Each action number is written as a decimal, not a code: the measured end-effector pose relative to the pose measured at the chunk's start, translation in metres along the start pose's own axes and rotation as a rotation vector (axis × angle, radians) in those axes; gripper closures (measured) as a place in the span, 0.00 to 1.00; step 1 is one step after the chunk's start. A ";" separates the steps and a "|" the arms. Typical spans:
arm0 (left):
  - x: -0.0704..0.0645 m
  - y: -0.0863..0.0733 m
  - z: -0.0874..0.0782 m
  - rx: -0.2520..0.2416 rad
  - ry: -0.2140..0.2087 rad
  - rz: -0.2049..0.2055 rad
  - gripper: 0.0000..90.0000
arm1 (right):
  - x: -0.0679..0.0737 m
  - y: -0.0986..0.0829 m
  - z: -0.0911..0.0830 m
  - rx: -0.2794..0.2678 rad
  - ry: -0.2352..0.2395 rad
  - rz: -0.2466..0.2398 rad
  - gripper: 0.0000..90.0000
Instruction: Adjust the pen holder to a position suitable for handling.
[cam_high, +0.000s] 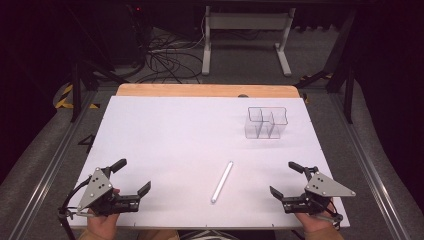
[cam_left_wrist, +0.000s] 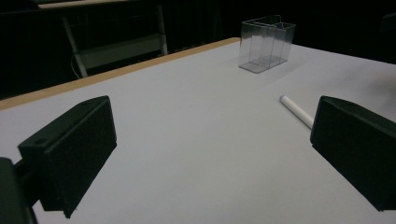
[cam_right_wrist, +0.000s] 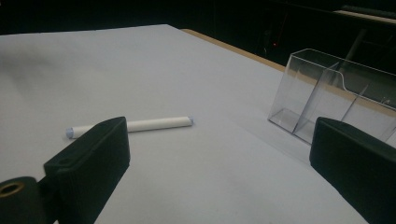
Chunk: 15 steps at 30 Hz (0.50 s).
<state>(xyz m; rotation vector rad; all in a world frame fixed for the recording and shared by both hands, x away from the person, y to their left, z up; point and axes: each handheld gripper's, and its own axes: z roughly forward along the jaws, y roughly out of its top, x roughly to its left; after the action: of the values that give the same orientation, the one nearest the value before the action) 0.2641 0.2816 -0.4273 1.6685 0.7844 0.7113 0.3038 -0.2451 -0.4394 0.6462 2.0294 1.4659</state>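
Writing or labels cannot be read on anything here: the white tube (cam_high: 222, 181) is plain, and the clear plastic organizer (cam_high: 266, 122) bears no mark.

The white tabletop (cam_high: 175, 135) is a matte sheet with a strip of light wood along its far edge. Beyond it the room is dark, with a grey carpeted floor, a tangle of black cables (cam_high: 165, 57) and the white legs of another desk (cam_high: 245, 42).

The left gripper (cam_high: 133, 178) sits low at the near left edge of the table, held in a hand (cam_high: 102, 225) coming in from below, with its grey three-cornered plate on top. Its jaws stand wide apart with nothing between them. The right gripper (cam_high: 286, 179) mirrors it at the near right edge, jaws likewise spread and empty.

The tube lies flat on the table between the two grippers, closer to the right gripper's fingertips than to the left's, touching neither, and slanted away towards the far right. In the left gripper view its end (cam_left_wrist: 295, 110) shows just beside the right-hand finger (cam_left_wrist: 355, 149). In the right gripper view it (cam_right_wrist: 130, 125) lies just past the left-hand finger (cam_right_wrist: 88, 163). The organizer stands upright well beyond the right gripper's fingers, divided into compartments.
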 end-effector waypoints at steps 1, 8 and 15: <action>0.000 0.000 0.000 0.002 0.000 0.001 0.01 | 0.000 0.000 0.000 -0.004 0.008 0.000 0.06; -0.001 0.000 0.000 0.001 0.013 0.025 0.02 | -0.001 0.001 -0.002 -0.010 -0.001 -0.004 0.06; -0.001 0.000 -0.001 -0.004 0.017 0.018 0.02 | -0.001 0.001 -0.001 -0.002 0.003 -0.010 0.07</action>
<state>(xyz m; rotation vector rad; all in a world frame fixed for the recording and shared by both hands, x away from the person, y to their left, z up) 0.2630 0.2817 -0.4271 1.6699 0.7807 0.7398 0.3042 -0.2464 -0.4376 0.6329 2.0305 1.4644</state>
